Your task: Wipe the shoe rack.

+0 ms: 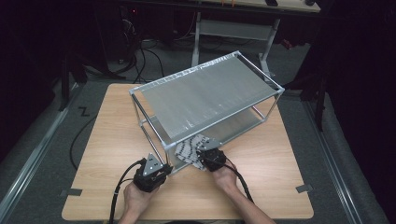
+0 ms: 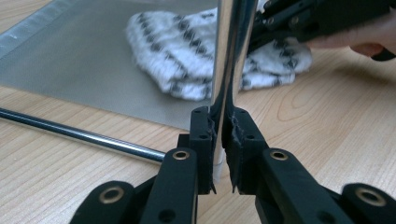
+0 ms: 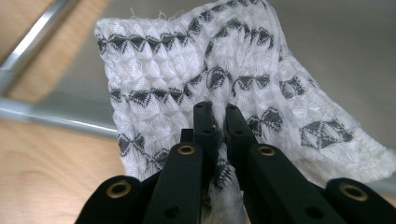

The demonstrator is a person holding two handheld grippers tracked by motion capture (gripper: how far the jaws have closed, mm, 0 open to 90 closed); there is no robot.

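we've got the left tongs point(image 2: 223, 135) clamped on the rack's post point(image 2: 231, 56), right tongs point(image 3: 220, 122) pinching the patterned cloth point(image 3: 187, 70).

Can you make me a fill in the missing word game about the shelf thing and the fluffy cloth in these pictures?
1. The left gripper is shut on a shiny upright ____ of the metal rack.
2. The right gripper is shut on the white and ____ patterned cloth.
3. The cloth lies partly on the rack's ____ shelf.
4. The rack stands on a ____ table.

Missing words: post; black; bottom; wooden
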